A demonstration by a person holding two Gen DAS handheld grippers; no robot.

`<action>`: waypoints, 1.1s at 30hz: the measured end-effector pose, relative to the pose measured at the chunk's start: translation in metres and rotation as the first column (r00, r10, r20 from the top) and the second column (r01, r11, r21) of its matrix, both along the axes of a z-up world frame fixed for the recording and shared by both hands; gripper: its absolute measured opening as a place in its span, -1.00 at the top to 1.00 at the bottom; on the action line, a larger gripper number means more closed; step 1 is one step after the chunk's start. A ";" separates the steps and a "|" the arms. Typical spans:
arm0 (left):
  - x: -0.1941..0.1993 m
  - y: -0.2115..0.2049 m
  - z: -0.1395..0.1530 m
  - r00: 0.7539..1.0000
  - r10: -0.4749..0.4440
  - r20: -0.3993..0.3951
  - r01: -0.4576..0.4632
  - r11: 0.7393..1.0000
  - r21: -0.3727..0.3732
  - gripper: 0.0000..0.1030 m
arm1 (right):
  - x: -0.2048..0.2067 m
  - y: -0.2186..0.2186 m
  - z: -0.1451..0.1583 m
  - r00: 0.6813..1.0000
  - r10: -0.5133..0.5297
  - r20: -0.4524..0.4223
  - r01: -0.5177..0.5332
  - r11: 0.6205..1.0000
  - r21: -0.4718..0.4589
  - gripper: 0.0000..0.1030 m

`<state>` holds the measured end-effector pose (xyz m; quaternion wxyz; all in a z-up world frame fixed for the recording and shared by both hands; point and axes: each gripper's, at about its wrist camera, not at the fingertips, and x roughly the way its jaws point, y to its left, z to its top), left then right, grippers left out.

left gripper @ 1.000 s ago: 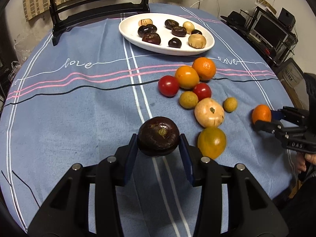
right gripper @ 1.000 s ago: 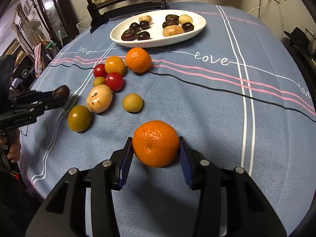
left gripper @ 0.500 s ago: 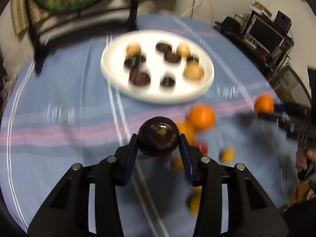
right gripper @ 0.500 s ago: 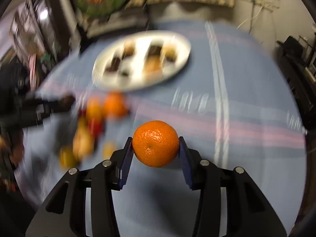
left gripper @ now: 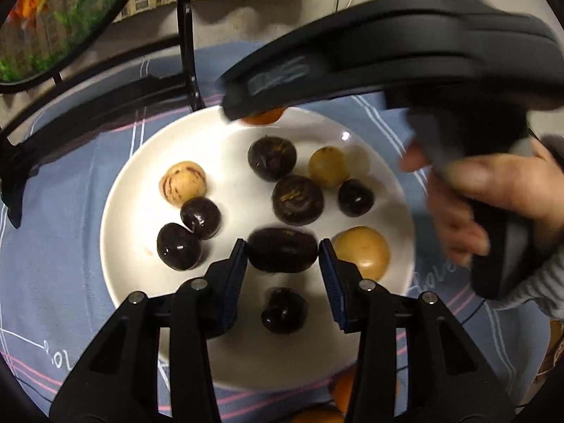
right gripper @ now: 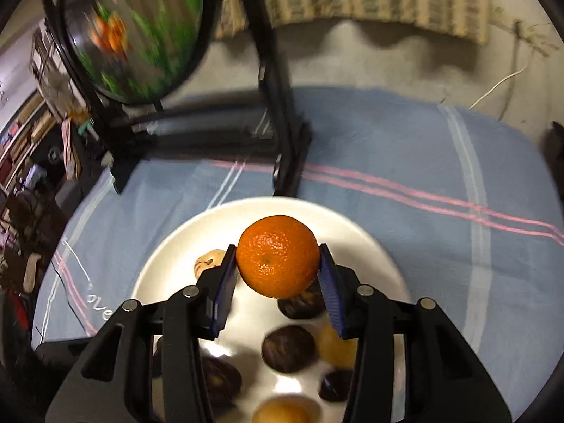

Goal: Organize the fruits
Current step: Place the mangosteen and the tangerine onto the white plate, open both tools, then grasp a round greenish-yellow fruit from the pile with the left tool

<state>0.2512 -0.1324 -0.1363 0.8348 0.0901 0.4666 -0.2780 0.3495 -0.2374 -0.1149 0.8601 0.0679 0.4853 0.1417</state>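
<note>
Fruits sit on the white plate (left gripper: 127, 218) mid-frame: in the left wrist view six dark ones and three tan ones lie loose. The left gripper (left gripper: 282, 264) clamps a seventh dark fruit (left gripper: 282, 249) above them, and the right gripper (right gripper: 278, 275) grips an orange (right gripper: 277, 256) over the plate's far side, probably both ready for setting down.

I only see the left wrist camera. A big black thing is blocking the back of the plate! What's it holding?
Observer: That is the right gripper. Its jaws clamp a round orange mandarin.
Operator: Is it on the plate already?
Observer: No, it looks held above the far part of the white oval plate.
Operator: Is there room there?
Observer: Yes, the strip of plate beyond the mandarin is bare.
</note>
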 end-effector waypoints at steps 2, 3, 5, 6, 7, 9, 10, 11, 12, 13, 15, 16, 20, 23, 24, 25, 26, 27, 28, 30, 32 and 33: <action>0.004 0.001 -0.006 1.000 0.006 -0.002 -0.006 1.000 0.005 0.09 | 0.011 0.008 -0.013 0.999 0.027 -0.029 -0.028 0.999 -0.030 0.11; 0.006 0.000 -0.008 1.000 0.010 -0.003 -0.010 1.000 0.001 0.01 | 0.014 0.011 -0.017 0.999 0.035 -0.034 -0.036 0.998 -0.052 0.10; 0.008 0.004 -0.009 1.000 0.022 -0.009 -0.022 1.000 -0.018 -0.06 | 0.015 0.015 -0.019 0.999 0.043 -0.034 -0.045 0.996 -0.077 0.04; 0.007 0.005 -0.009 1.000 0.026 -0.012 -0.026 0.999 -0.024 -0.07 | 0.015 0.015 -0.017 0.999 0.043 -0.031 -0.046 0.996 -0.078 0.04; 0.006 0.006 -0.008 0.999 0.032 -0.011 -0.032 0.999 -0.030 -0.07 | 0.014 0.014 -0.012 0.999 0.042 -0.023 -0.043 0.996 -0.076 0.04; 0.003 0.012 0.000 0.999 0.050 -0.005 -0.050 0.998 -0.047 -0.14 | 0.007 0.005 0.006 1.000 0.023 0.015 -0.022 0.998 -0.064 0.03; 0.001 0.020 0.007 0.998 0.066 -0.002 -0.066 0.995 -0.069 -0.17 | -0.004 -0.005 0.023 0.999 -0.005 0.053 0.008 0.999 -0.052 0.03; -0.003 0.027 0.013 0.997 0.082 0.002 -0.081 0.993 -0.085 -0.25 | -0.018 -0.016 0.038 0.996 -0.033 0.088 0.035 0.999 -0.025 0.01; -0.007 0.036 0.019 0.995 0.099 0.007 -0.098 0.990 -0.099 -0.34 | -0.029 -0.025 0.047 0.992 -0.055 0.111 0.055 0.998 0.006 -0.17; -0.014 0.049 0.025 0.992 0.122 0.014 -0.120 0.987 -0.109 -0.39 | -0.053 -0.040 0.058 0.984 -0.110 0.140 0.102 0.993 0.059 -0.34; -0.030 0.069 0.030 0.987 0.157 0.016 -0.155 0.983 -0.098 -0.43 | -0.099 -0.061 0.062 0.968 -0.200 0.150 0.181 0.975 0.133 -0.73; -0.038 0.078 0.029 0.986 0.168 0.010 -0.167 0.982 -0.086 -0.43 | -0.137 -0.069 0.053 0.960 -0.244 0.139 0.225 0.964 0.141 -0.75; -0.085 0.111 0.015 0.978 0.207 -0.020 -0.207 0.978 -0.031 -0.43 | -0.244 -0.070 0.019 0.950 -0.306 0.061 0.304 0.952 0.034 -0.75; -0.126 0.128 0.007 0.977 0.200 -0.068 -0.202 0.979 -0.019 -0.43 | -0.316 -0.063 -0.003 0.941 -0.338 0.004 0.338 0.941 -0.022 -0.75; -0.143 0.130 0.003 0.980 0.183 -0.083 -0.185 0.983 -0.018 -0.43 | -0.333 -0.062 -0.008 0.938 -0.345 -0.014 0.345 0.938 -0.028 -0.75; -0.154 0.130 0.000 0.982 0.165 -0.088 -0.167 0.986 -0.014 -0.43 | -0.348 -0.058 -0.013 0.944 -0.328 -0.042 0.327 0.945 -0.028 -0.75; -0.167 0.127 -0.002 0.987 0.137 -0.087 -0.138 0.990 -0.004 -0.43 | -0.355 -0.056 -0.014 0.947 -0.316 -0.051 0.313 0.948 -0.049 -0.75; -0.178 0.125 -0.003 0.990 0.114 -0.080 -0.114 0.993 0.008 -0.43 | -0.359 -0.055 -0.011 0.946 -0.321 -0.042 0.316 0.945 -0.089 -0.75; -0.188 0.119 -0.003 0.994 0.082 -0.071 -0.080 0.996 0.024 -0.43 | -0.361 -0.057 -0.007 0.944 -0.328 -0.029 0.324 0.942 -0.090 -0.75; -0.205 0.111 -0.001 0.998 0.028 -0.059 -0.026 0.999 0.032 -0.43 | -0.364 -0.059 0.000 0.944 -0.331 -0.007 0.330 0.942 -0.066 -0.75; -0.216 0.100 0.004 0.999 -0.033 -0.032 0.034 0.998 0.050 -0.44 | -0.368 -0.053 0.005 0.950 -0.313 0.007 0.312 0.947 -0.075 -0.75; -0.218 0.098 0.005 0.999 -0.042 -0.024 0.043 0.997 0.058 -0.44 | -0.369 -0.049 0.006 0.953 -0.304 0.010 0.304 0.949 -0.083 -0.75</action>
